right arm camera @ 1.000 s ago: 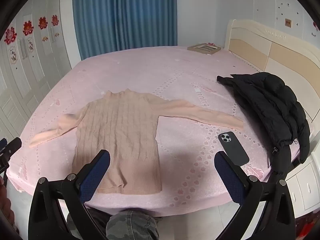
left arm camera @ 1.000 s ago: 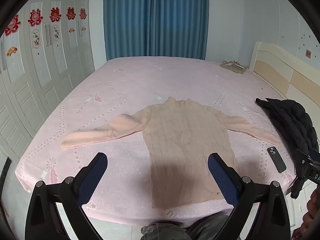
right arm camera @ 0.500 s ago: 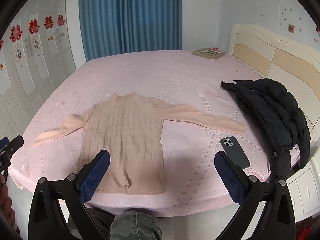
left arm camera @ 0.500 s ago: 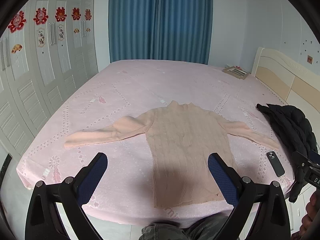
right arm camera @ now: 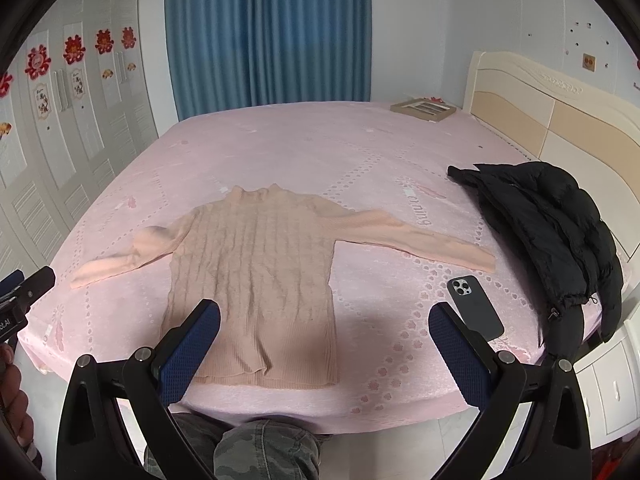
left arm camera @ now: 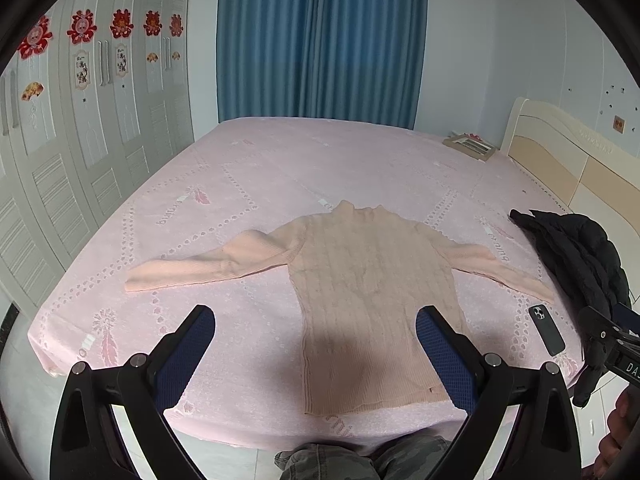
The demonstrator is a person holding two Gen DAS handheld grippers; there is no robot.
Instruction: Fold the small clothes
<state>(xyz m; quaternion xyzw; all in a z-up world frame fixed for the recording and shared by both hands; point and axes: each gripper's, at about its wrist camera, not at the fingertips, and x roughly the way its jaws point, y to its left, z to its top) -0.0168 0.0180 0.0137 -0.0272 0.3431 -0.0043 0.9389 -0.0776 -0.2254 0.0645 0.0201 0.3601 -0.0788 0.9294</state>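
Observation:
A small peach knitted sweater (left arm camera: 372,292) lies flat on the pink bed, front up, collar away from me, both sleeves spread out sideways. It also shows in the right wrist view (right arm camera: 256,276). My left gripper (left arm camera: 316,344) is open and empty, held above the bed's near edge over the sweater's lower left part. My right gripper (right arm camera: 324,340) is open and empty, held above the near edge over the sweater's hem and right side. Neither gripper touches the cloth.
A dark phone (right arm camera: 474,306) lies on the bed right of the sweater. A black puffer jacket (right arm camera: 552,224) hangs over the bed's right edge. A flat box (right arm camera: 424,109) sits at the far right corner by the headboard (right arm camera: 560,120). Wardrobe doors (left arm camera: 80,168) stand on the left.
Both grippers have drawn back and risen a little, so the bed and sweater sit lower and smaller in view. The sweater has not moved. Both grippers stay open.

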